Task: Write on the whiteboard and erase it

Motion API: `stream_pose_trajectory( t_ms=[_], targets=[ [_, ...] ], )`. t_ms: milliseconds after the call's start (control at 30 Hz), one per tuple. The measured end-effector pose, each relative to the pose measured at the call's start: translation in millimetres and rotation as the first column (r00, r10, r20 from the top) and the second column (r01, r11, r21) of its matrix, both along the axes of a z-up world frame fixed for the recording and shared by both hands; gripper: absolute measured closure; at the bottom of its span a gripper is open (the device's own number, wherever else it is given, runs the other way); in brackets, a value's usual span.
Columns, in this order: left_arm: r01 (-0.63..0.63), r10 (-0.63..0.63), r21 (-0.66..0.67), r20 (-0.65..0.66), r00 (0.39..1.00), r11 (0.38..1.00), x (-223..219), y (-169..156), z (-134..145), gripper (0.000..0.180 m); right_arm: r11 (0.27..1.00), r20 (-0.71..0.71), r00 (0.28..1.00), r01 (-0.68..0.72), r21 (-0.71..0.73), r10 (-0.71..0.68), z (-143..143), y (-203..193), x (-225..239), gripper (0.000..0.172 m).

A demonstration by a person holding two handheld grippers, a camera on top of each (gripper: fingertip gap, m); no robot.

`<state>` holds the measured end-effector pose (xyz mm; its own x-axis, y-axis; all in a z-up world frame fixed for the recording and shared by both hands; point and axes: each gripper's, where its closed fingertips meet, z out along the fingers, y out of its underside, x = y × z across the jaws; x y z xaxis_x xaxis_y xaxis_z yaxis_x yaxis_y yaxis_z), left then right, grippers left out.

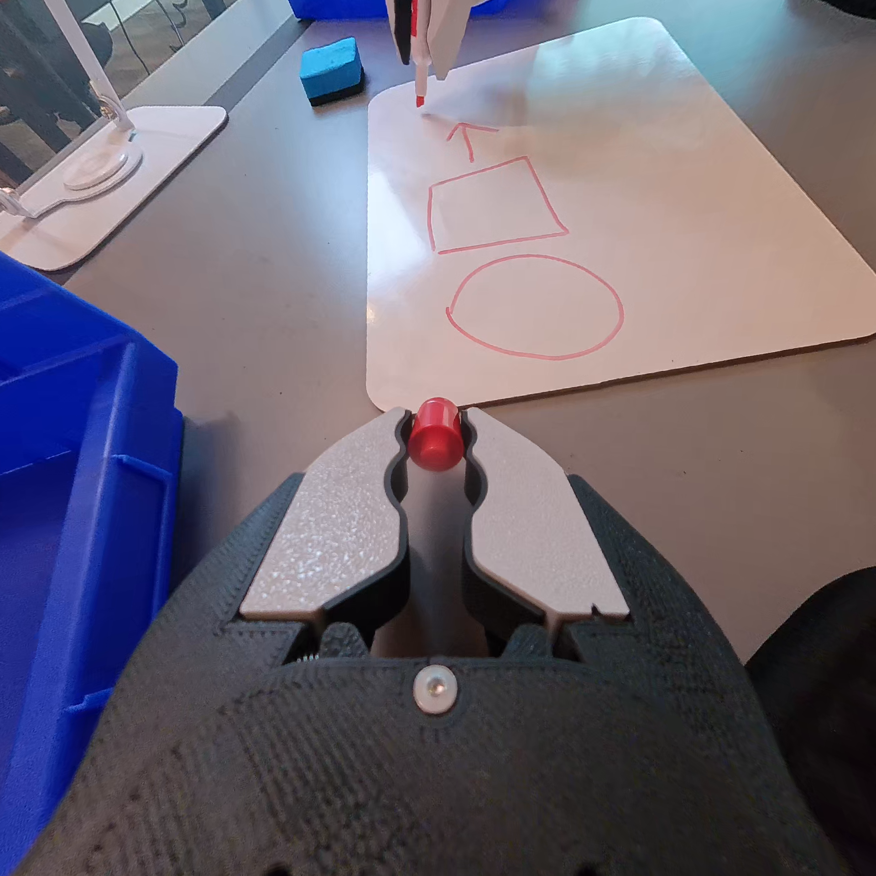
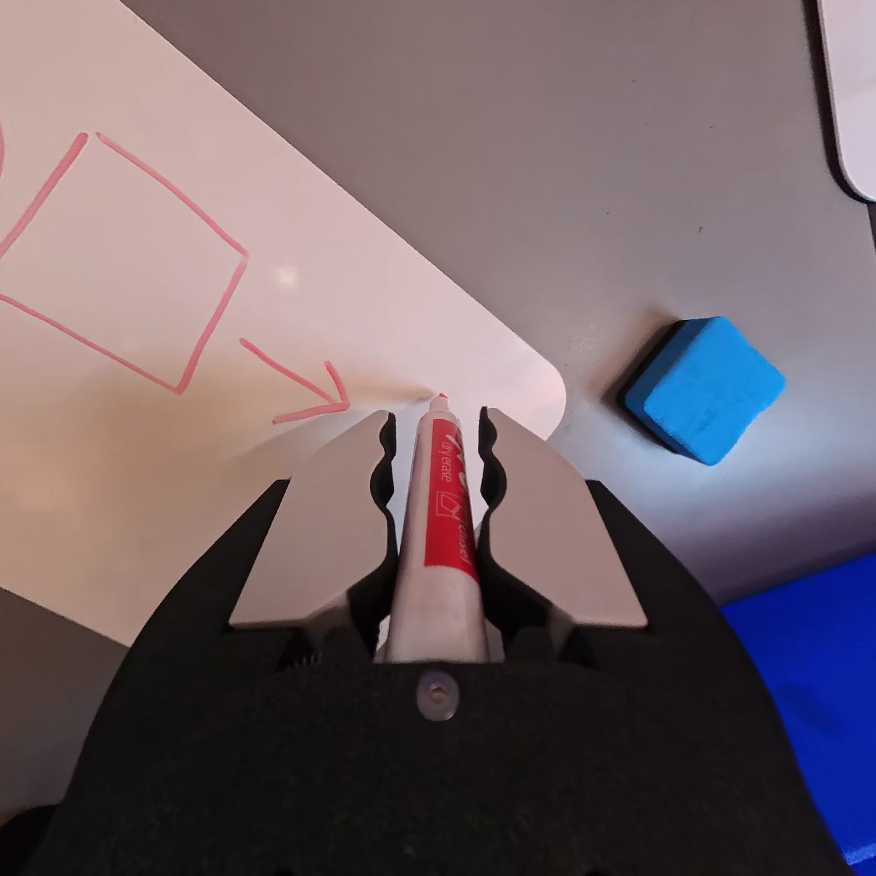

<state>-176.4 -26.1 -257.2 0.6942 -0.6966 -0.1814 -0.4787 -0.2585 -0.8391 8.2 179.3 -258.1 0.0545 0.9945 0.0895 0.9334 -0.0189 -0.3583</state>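
Near upper left of whiteboard (image 1: 616,213), right gripper (image 2: 436,417) fingers clamp red marker (image 2: 445,497) low, tip just off surface. Left gripper (image 1: 436,426) fingers pinch red cap (image 1: 435,441). Imo keep strokes light; eraser (image 2: 706,388) waits on desk (image 1: 284,284).

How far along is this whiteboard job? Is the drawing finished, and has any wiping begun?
Drawing looks largely done: a red circle, square and arrow are on the whiteboard. In hand: the right gripper holds the uncapped marker, tip near the board's corner; the left gripper grips the red cap. Left: erasing; the blue eraser sits untouched beside the board.
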Motion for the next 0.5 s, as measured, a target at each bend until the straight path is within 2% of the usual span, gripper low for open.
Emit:
stream_pose_trajectory(
  t_ms=[200, 500],
  targets=[
    [-0.002, 0.002, 0.000, -0.001, 1.000, 1.000, -0.5, 0.2, 0.0, 0.161, 1.000, 0.029, 1.000, -0.004, -0.018, 0.005, -4.5, -2.3, 2.0, 0.138],
    [0.001, -0.001, 0.004, -0.003, 1.000, 1.000, 0.7, -0.2, 0.4, 0.161, 0.994, 0.064, 0.994, -0.089, -0.069, 0.093, -4.4, -60.5, 17.9, 0.137]
  ],
)
